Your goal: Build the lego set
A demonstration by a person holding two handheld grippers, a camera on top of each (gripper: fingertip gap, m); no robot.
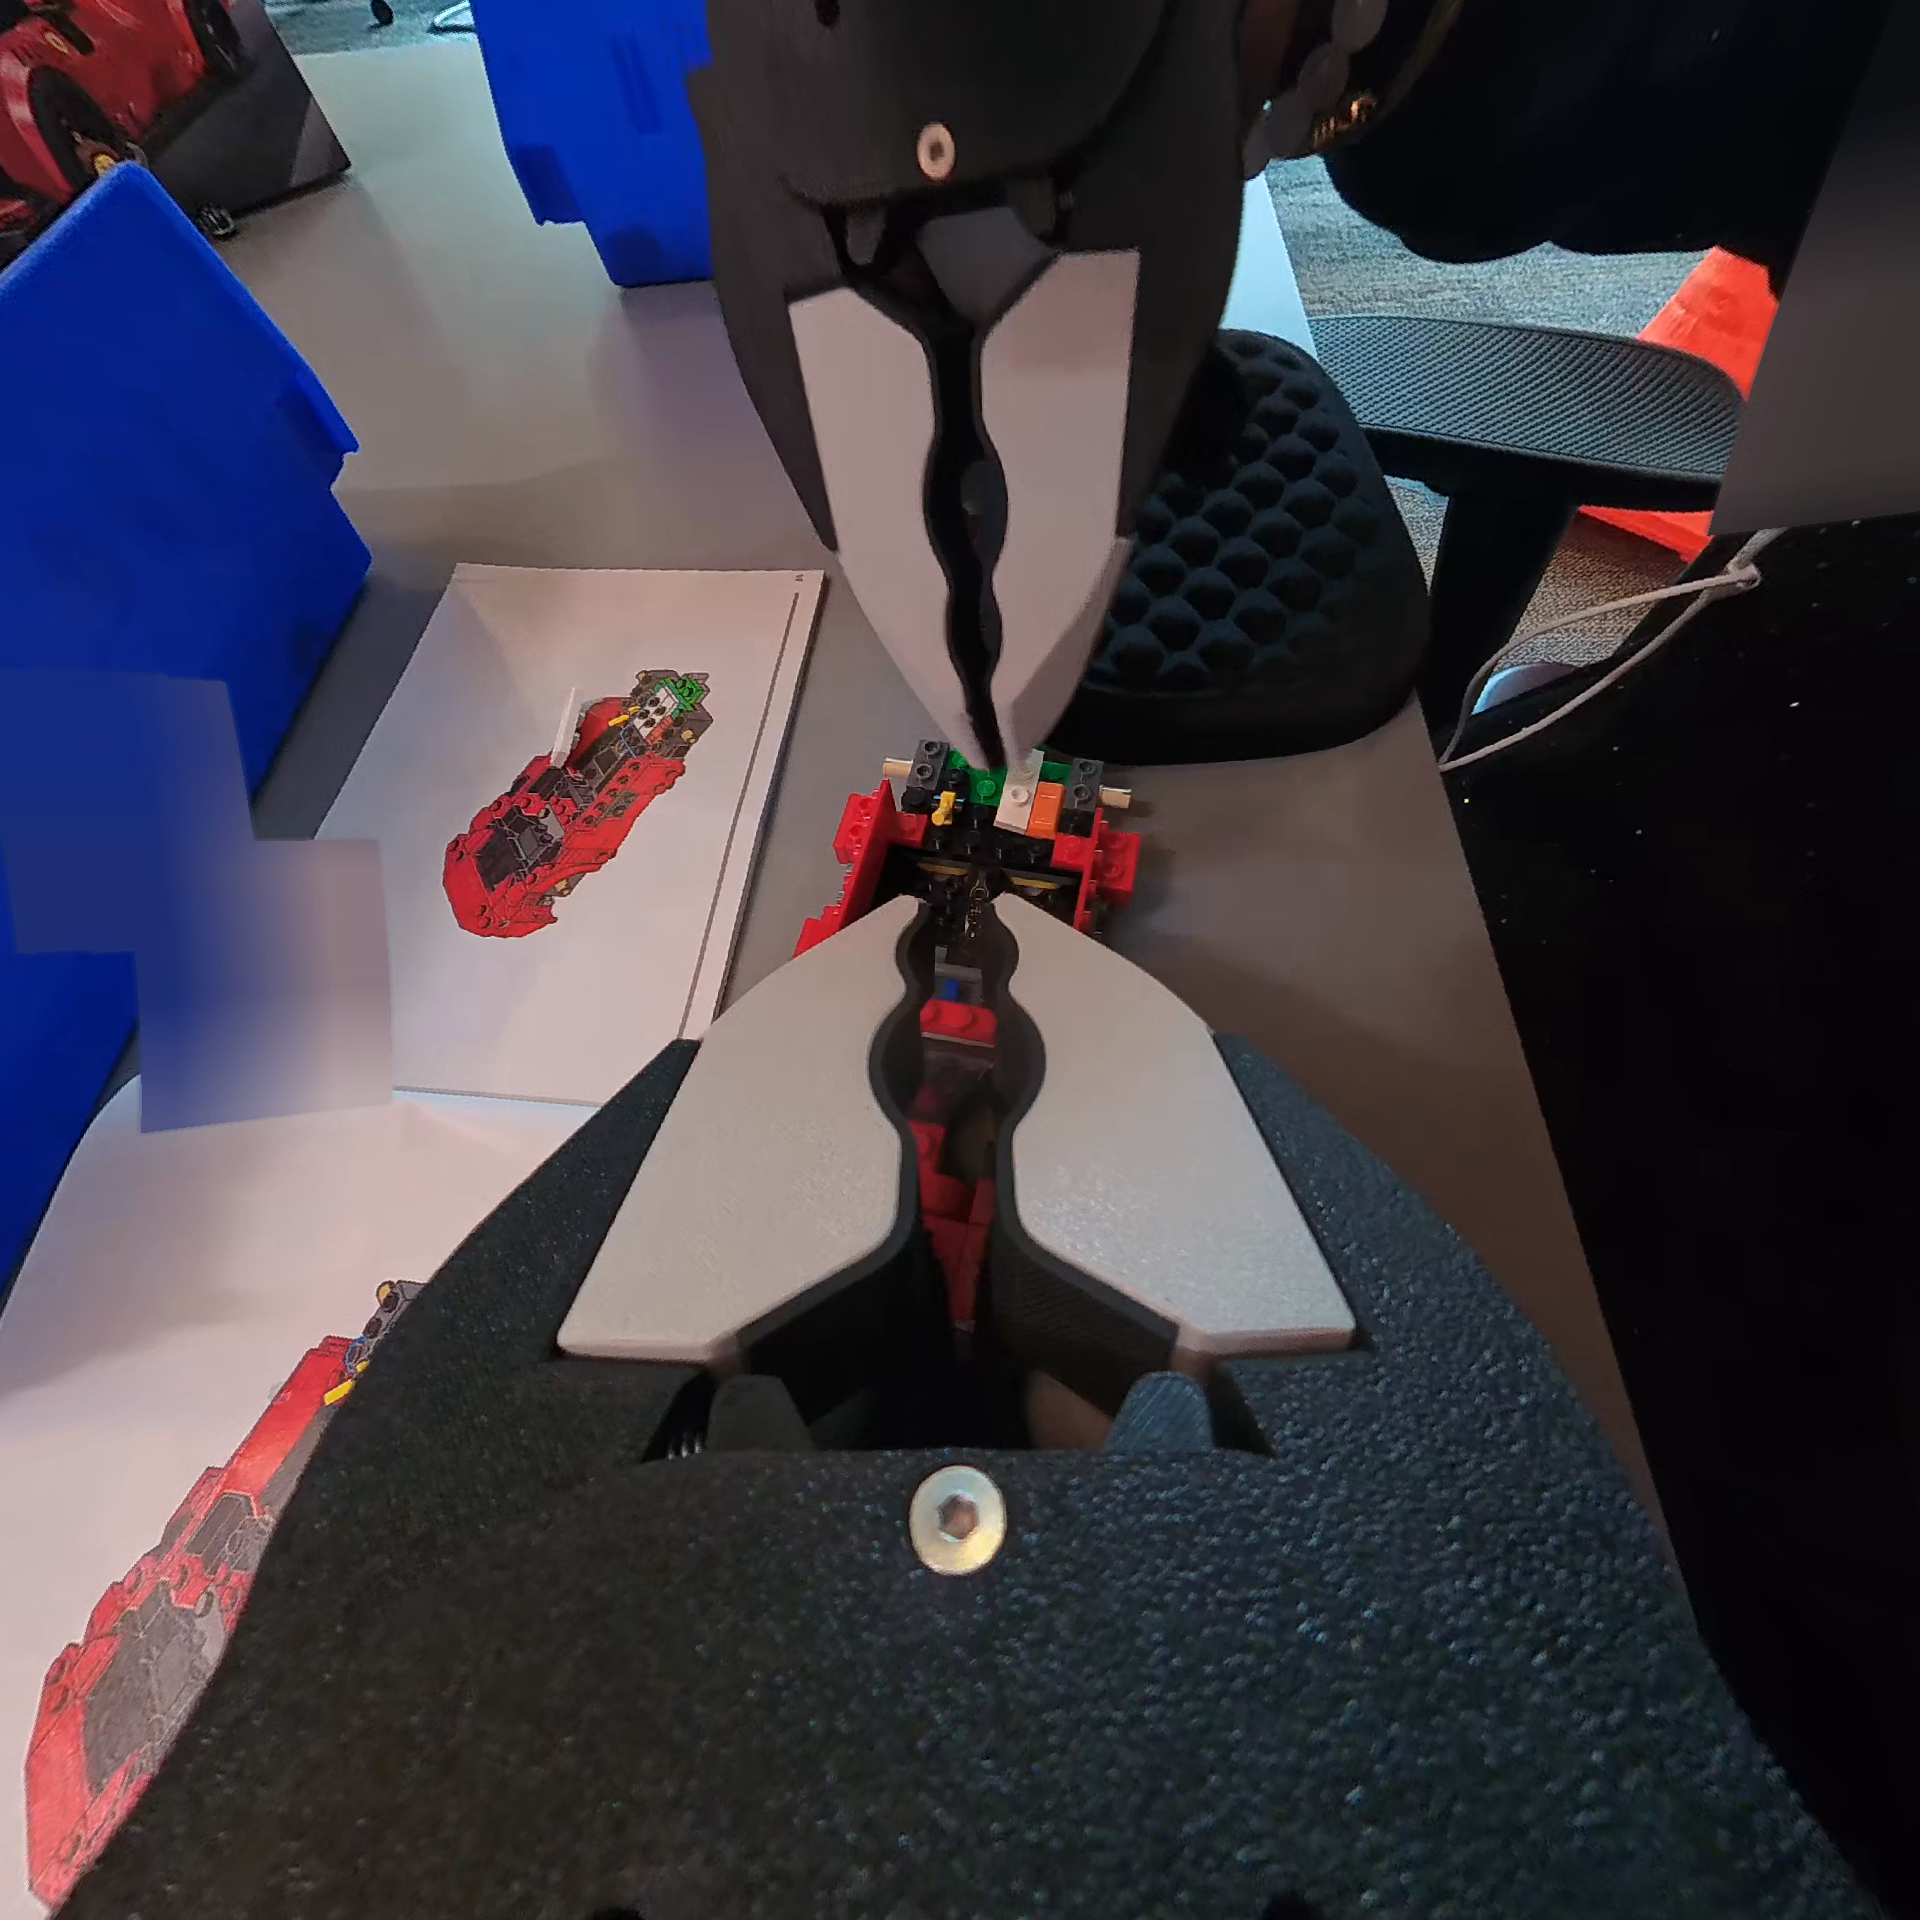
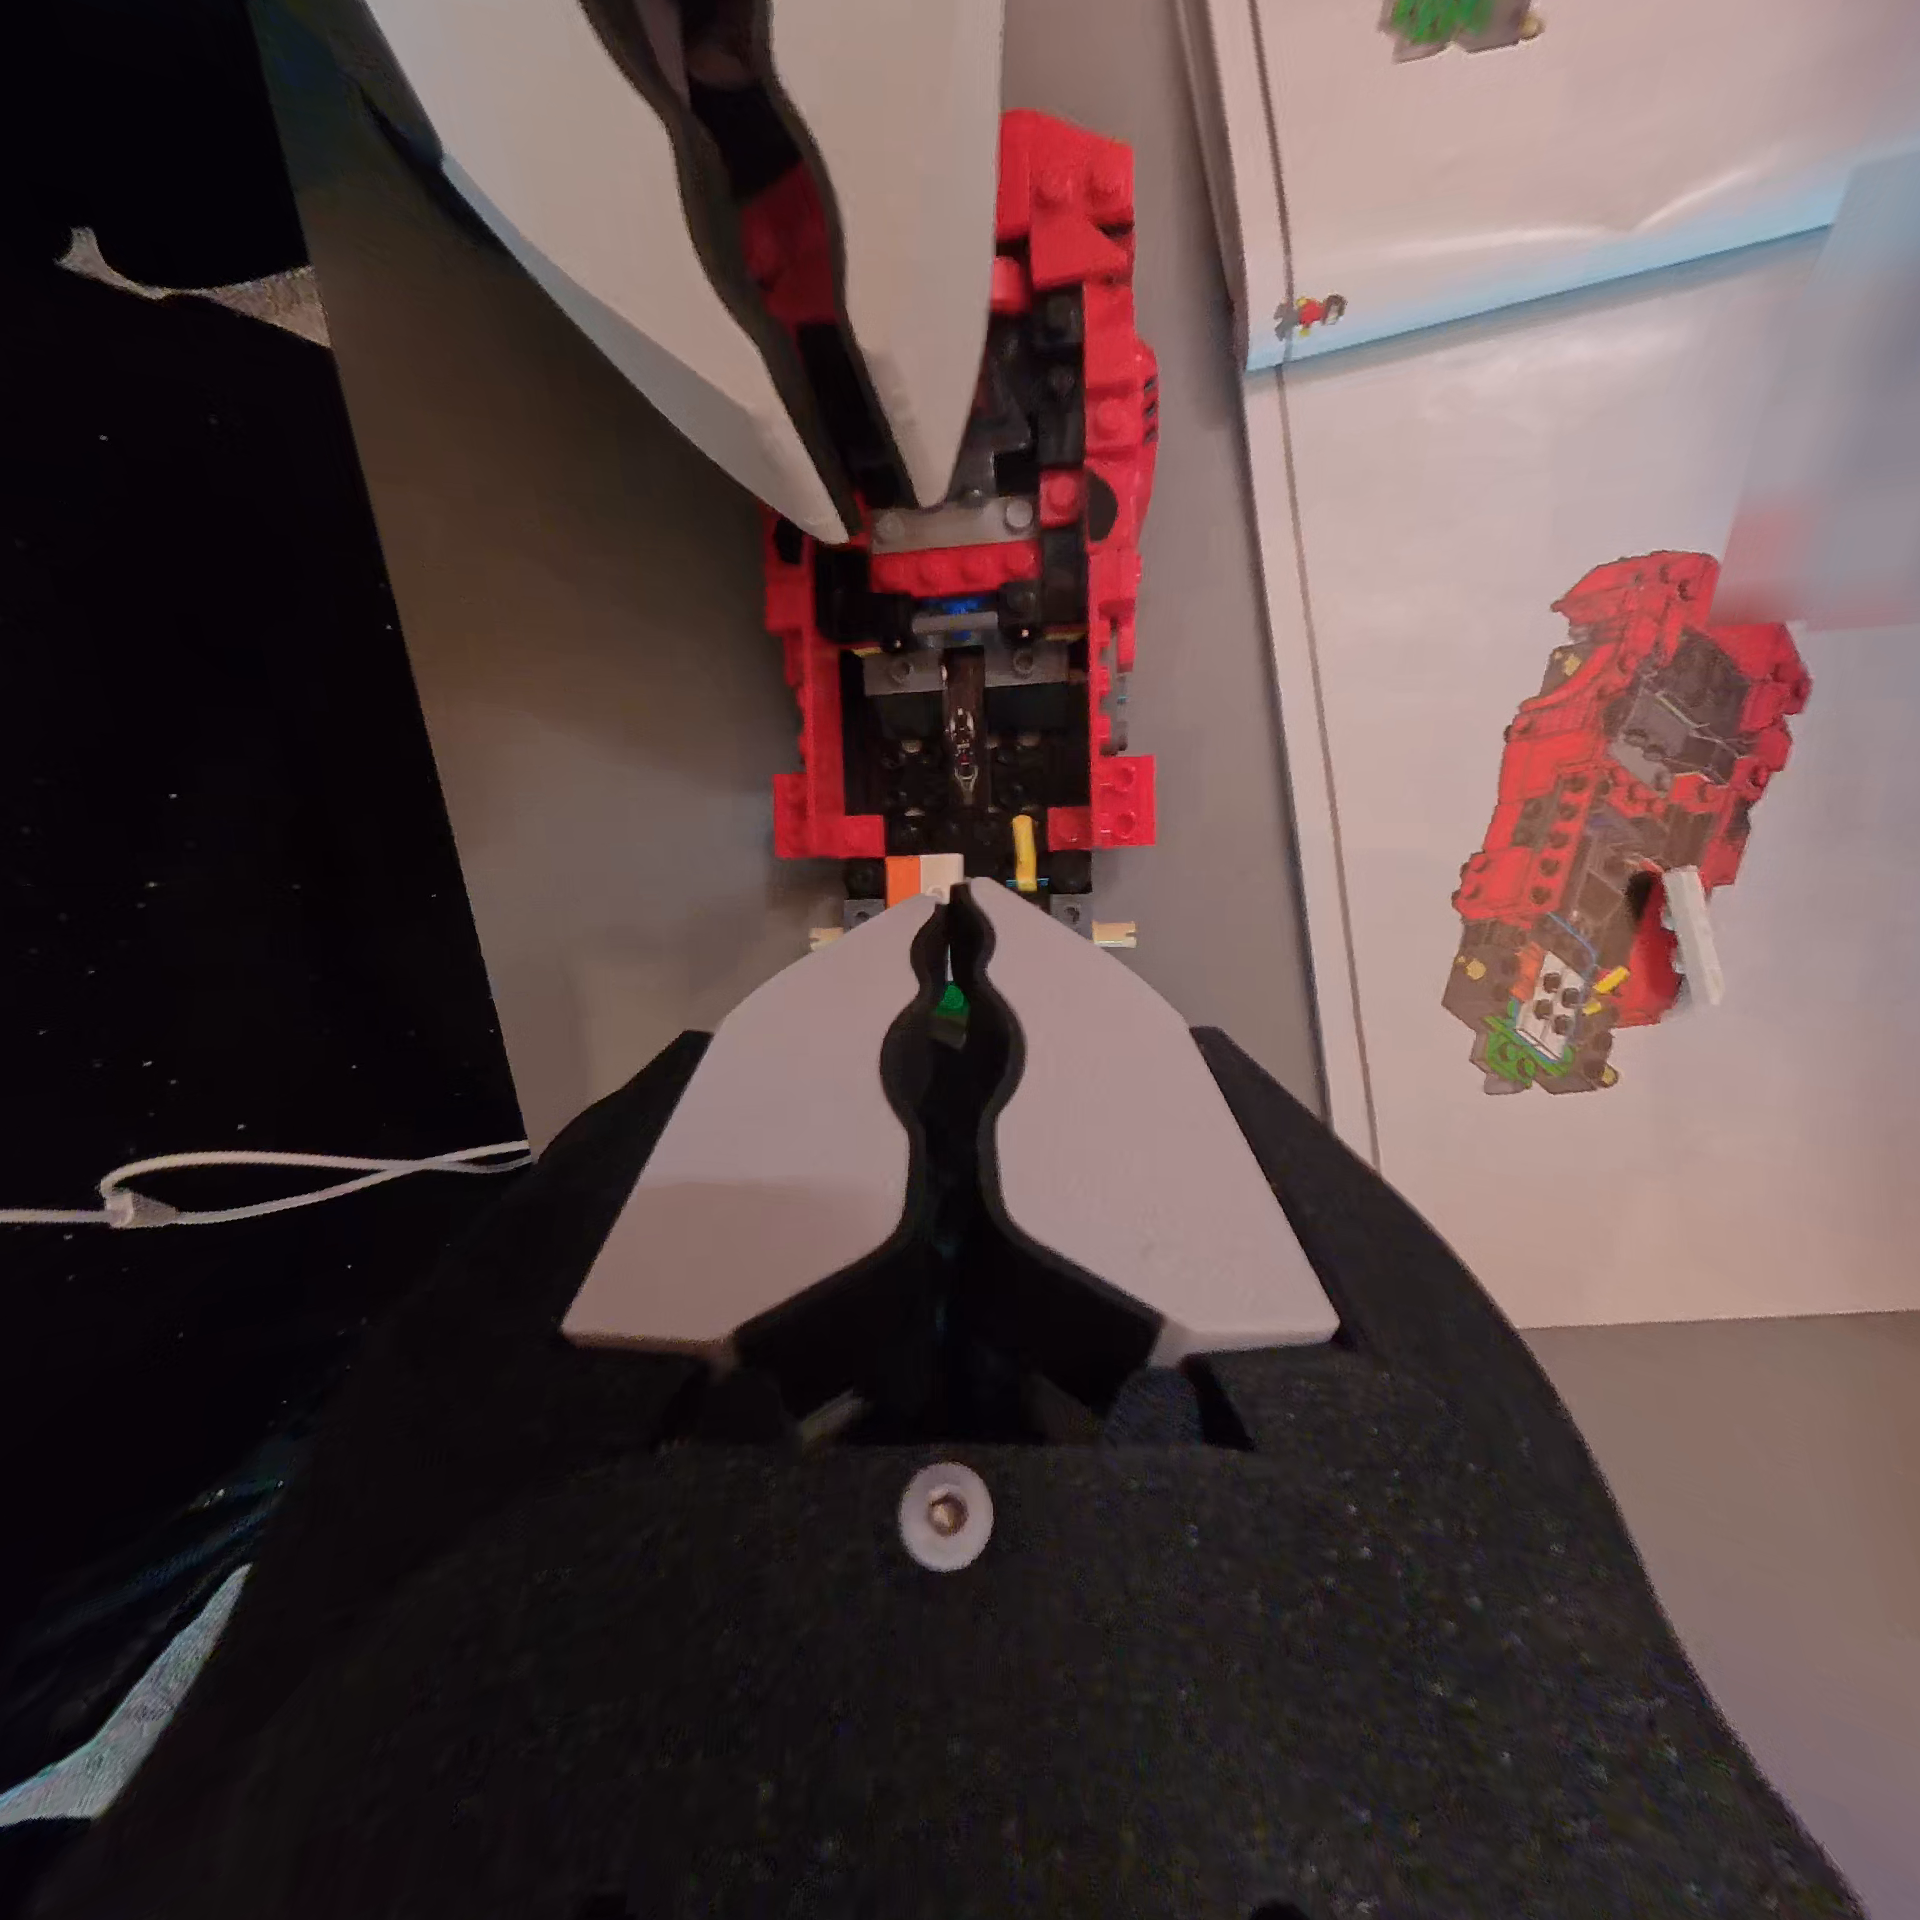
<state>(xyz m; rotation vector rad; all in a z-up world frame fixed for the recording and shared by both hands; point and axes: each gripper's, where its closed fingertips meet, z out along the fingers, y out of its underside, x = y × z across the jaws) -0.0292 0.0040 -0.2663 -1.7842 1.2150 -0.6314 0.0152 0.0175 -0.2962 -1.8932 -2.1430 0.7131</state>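
Note:
The partly built red and black lego car (image 1: 1091, 862) lies on the grey table (image 1: 1299, 935), and it also shows in the right wrist view (image 2: 1081, 436). My left gripper (image 1: 958, 906) is closed over the car's middle from above, with the car body showing in the gap between its fingers. It enters the right wrist view from the top (image 2: 883, 509). My right gripper (image 2: 956, 891) is shut, and its tips touch the white plate (image 2: 943, 868) beside an orange plate (image 2: 902, 878) at the car's rear. It comes down from the top of the left wrist view (image 1: 997, 750). Green plates (image 1: 977, 779) sit under its tips.
An open instruction booklet (image 1: 582, 831) lies left of the car, also seen in the right wrist view (image 2: 1558, 831). Blue bins (image 1: 156, 468) stand at the left and back. A black mesh chair (image 1: 1247, 540) and an orange cone (image 1: 1704, 301) lie beyond the table edge. A white cord (image 2: 260, 1184) hangs there. Across from one pair of fingers to the other is roughly 6 cm.

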